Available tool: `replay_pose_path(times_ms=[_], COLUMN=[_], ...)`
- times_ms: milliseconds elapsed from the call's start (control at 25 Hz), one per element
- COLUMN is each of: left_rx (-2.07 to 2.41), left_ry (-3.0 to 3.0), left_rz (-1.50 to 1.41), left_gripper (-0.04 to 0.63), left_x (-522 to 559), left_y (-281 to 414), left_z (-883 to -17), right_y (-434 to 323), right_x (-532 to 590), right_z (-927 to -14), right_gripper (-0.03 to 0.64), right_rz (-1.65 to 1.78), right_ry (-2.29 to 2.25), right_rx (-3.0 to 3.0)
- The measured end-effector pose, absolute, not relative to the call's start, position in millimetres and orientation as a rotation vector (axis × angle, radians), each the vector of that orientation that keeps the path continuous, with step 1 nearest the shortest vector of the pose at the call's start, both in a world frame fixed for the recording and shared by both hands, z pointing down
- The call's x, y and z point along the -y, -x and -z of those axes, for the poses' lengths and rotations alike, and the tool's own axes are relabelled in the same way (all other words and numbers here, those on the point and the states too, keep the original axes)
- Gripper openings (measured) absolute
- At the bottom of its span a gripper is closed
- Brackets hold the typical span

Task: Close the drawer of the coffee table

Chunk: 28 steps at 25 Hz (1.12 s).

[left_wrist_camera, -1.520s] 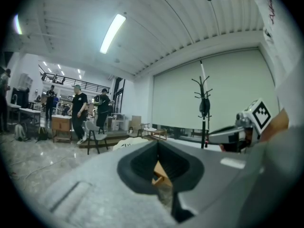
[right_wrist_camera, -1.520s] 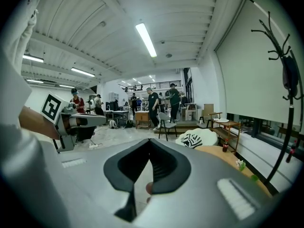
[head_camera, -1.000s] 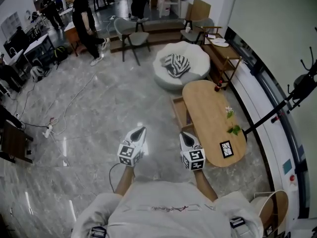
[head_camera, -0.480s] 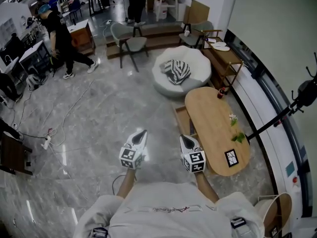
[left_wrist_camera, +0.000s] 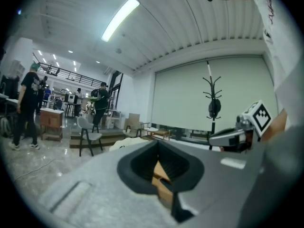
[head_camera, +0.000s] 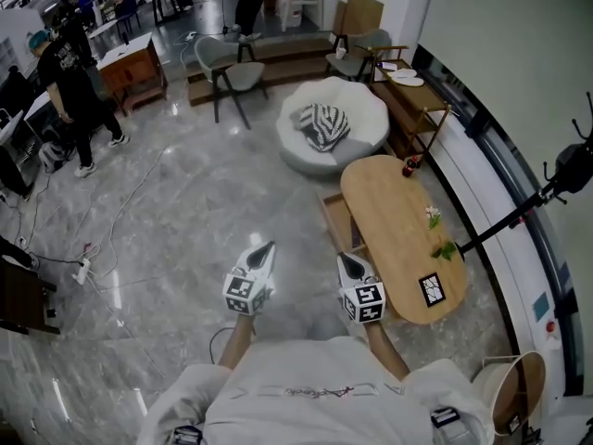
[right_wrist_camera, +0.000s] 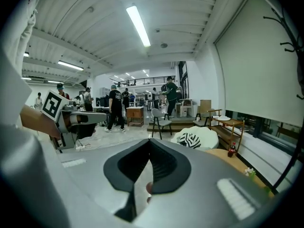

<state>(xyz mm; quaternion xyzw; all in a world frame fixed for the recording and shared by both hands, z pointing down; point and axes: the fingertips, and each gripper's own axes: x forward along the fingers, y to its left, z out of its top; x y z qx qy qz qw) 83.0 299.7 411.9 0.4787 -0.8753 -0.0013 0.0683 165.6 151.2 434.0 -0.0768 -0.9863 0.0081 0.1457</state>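
Observation:
The oval wooden coffee table (head_camera: 394, 225) stands ahead on my right. Its drawer (head_camera: 334, 221) sticks out open from the long side that faces the room. My left gripper (head_camera: 267, 247) hangs over the marble floor, left of the drawer, with its jaws shut and empty. My right gripper (head_camera: 344, 260) hovers just short of the drawer's near corner, also shut and empty. The left gripper (left_wrist_camera: 158, 142) shows closed tips in its own view, with wood visible beyond them. The right gripper (right_wrist_camera: 150, 142) points past the table top (right_wrist_camera: 227, 155).
A red bottle (head_camera: 408, 164), a small flower (head_camera: 432, 215) and a black-and-white card (head_camera: 430, 288) sit on the table. A white pouf (head_camera: 357, 123) with a striped cushion stands beyond it. A coat rack (head_camera: 560, 176) is right, chairs behind, people and cables far left.
Both grippers stay shut and hold nearly the same place in the head view. The table sits slightly nearer. A person in black has walked to the left at the back.

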Motion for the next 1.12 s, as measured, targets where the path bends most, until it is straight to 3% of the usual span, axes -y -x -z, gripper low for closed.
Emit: replay_pose_path(times_ms=[440,1120], left_rx=[2.625,2.612], left_ry=[-1.418,-1.386], left_rz=[-0.013,-0.036], left_gripper=[0.000,0.000], left_x=[-295,-253], left_y=[-64,39], left_z=[-425,-434], right_y=[-146,-37], right_x=[-143,-103], right_z=[-447,-458], right_gripper=[0.005,0.005], right_rz=[-0.048,-0.070], right_ry=[0.231,0.265], right_rx=[2.830,2.808])
